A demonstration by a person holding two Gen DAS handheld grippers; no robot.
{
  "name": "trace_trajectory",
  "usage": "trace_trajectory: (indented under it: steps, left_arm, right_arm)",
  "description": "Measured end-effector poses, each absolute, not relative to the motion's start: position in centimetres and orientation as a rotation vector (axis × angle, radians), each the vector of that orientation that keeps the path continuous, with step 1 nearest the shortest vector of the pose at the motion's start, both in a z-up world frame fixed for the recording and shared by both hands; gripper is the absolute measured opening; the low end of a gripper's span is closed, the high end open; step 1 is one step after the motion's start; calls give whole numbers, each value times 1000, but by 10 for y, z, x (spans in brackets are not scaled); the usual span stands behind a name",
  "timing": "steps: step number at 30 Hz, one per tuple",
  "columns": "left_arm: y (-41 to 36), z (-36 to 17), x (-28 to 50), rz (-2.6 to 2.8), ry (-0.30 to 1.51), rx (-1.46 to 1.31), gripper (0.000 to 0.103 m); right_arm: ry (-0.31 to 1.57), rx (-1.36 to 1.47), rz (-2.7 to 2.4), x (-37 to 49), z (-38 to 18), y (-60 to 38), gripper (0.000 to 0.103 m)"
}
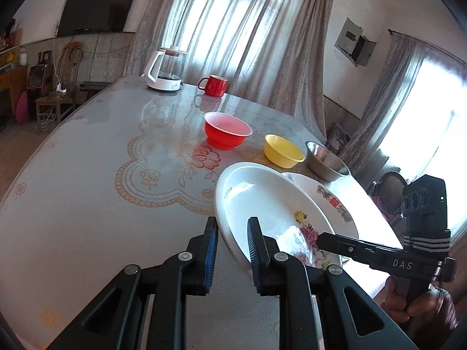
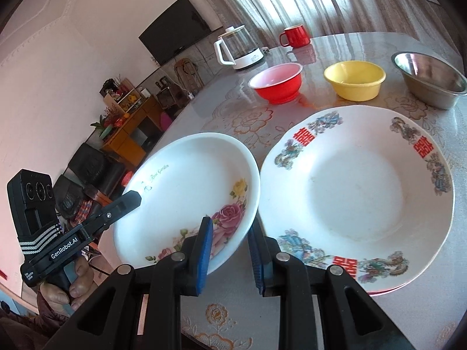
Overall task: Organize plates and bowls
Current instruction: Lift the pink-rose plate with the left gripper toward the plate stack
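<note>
A white plate with roses hangs tilted above the table, held at two sides of its rim. My left gripper is shut on its near-left rim, and my right gripper is shut on its near-right rim. Each gripper shows in the other's view: the right gripper, the left gripper. Beside it a larger white plate with red symbols lies flat. Behind stand a red bowl, a yellow bowl and a steel bowl.
A glass kettle and a red mug stand at the far edge of the round table. Chairs and a cabinet are off the table's left side. A person's hand holds the left gripper's handle.
</note>
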State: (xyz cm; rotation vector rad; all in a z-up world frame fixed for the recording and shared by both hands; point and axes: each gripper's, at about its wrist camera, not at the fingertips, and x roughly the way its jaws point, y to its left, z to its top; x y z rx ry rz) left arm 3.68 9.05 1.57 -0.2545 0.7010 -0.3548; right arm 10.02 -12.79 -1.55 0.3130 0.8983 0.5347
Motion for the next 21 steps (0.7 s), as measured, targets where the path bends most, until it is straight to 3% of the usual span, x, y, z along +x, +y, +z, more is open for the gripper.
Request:
trace_trajectory:
  steps: [21]
  left_arm:
    - [-21,15,90,-566,763,-103,20]
  right_arm:
    - [887,413,238,103,-25,-228,24]
